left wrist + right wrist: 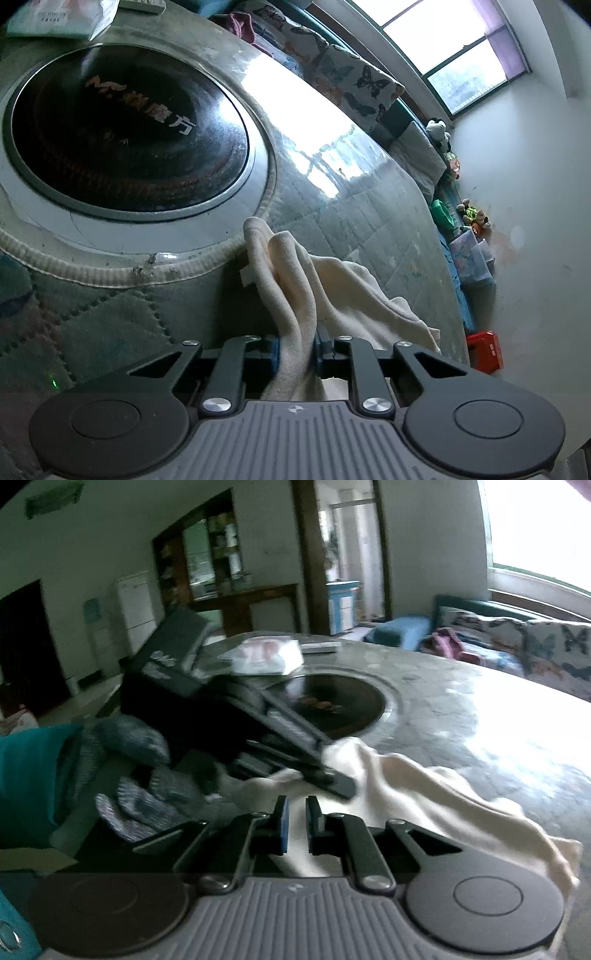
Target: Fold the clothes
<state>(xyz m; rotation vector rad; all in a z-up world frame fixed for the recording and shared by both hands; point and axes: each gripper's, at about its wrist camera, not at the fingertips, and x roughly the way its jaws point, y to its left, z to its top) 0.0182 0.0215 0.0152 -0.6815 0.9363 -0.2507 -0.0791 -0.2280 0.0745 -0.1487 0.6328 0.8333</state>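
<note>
- My left gripper (296, 345) has its jaws clamped on a bunched fold of the cream garment (295, 280), which rises between them.
- The garment trails across the round bench (461, 686), beside the black induction hob (125, 136).
- My right gripper (295, 821) hangs over the cloth, jaws slightly apart, holding nothing.
- A tissue pack (266, 655) lies beyond the hob.

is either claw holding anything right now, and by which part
The left claw is shut on the cream garment, pinching a bunched fold near its edge. The right claw hovers over the same cloth, slightly parted, holding nothing.
</note>
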